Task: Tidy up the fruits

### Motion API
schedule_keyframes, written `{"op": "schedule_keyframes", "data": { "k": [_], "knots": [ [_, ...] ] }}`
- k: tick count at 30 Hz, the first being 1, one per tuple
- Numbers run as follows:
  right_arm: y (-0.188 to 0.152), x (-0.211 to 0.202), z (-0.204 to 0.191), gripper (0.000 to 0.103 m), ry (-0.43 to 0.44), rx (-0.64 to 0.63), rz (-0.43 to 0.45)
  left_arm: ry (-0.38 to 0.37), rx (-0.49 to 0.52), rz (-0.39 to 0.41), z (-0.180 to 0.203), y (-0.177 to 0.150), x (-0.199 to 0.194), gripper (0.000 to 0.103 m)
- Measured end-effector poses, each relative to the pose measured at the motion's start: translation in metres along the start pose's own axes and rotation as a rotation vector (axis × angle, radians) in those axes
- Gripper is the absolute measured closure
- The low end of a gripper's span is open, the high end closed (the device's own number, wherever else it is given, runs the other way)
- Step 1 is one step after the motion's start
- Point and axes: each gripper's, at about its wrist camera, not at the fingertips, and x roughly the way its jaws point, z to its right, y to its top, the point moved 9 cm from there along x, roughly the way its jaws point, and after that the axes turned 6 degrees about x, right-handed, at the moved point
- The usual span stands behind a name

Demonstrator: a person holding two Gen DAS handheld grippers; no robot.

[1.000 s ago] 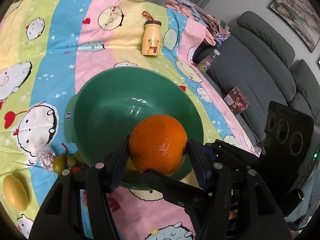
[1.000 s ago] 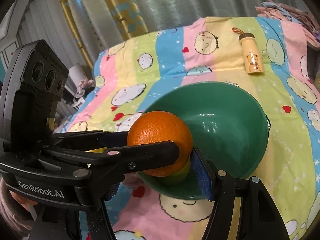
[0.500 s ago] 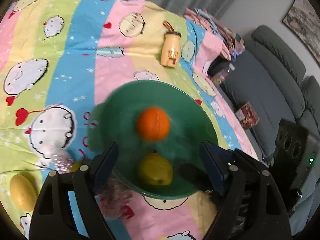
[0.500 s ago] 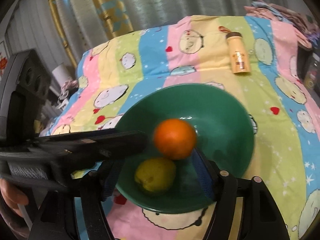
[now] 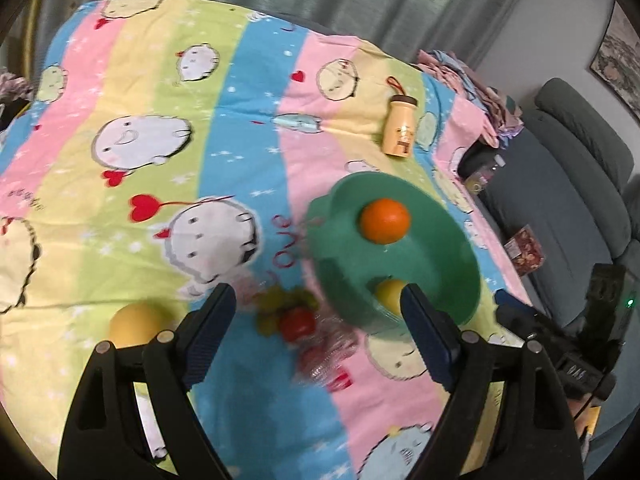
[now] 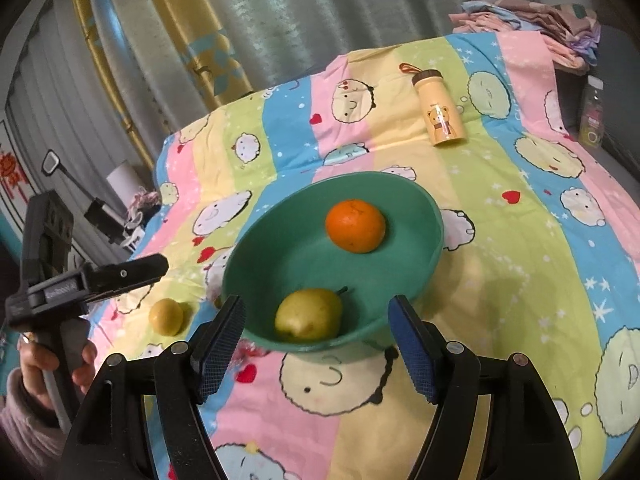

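Dropped since 1 second ago, orange now beside pear in green bowl; left gripper wide open, empty, swung toward lemon, grapes, tomato; right gripper wide open, empty; likely next: centre on 1 loose fruit.

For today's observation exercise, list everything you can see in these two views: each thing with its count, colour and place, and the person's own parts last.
bowl: one, green, on the cloth.
orange: one, orange, in the bowl's far side.
pear: one, yellow-green, in the bowl's near side.
lemon: one, yellow, on the cloth left of the bowl.
grapes: one blurred bunch, green, beside the bowl.
red fruit: one, by the grapes.
bottle: one, cream with brown cap, beyond the bowl.
cloth: one, striped pastel.
sofa: one, grey, right.
left gripper: fingers open, empty.
right gripper: fingers open, empty.
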Motion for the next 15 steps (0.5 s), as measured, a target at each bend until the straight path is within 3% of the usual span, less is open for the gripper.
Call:
{"op": "schedule_keyframes", "data": {
  "k": [8, 15],
  "knots": [
    [-0.02, -0.008, -0.022, 0.029, 0.059, -0.02, -0.033, 0.034, -0.031, -0.021, -0.021, -0.035, -0.013, 0.019],
    [-0.05, -0.007, -0.034, 0.029, 0.09, -0.026, -0.093, 0.059, 0.043, -0.107, -0.004, -0.075, 0.017, 0.022]
  ]
}}
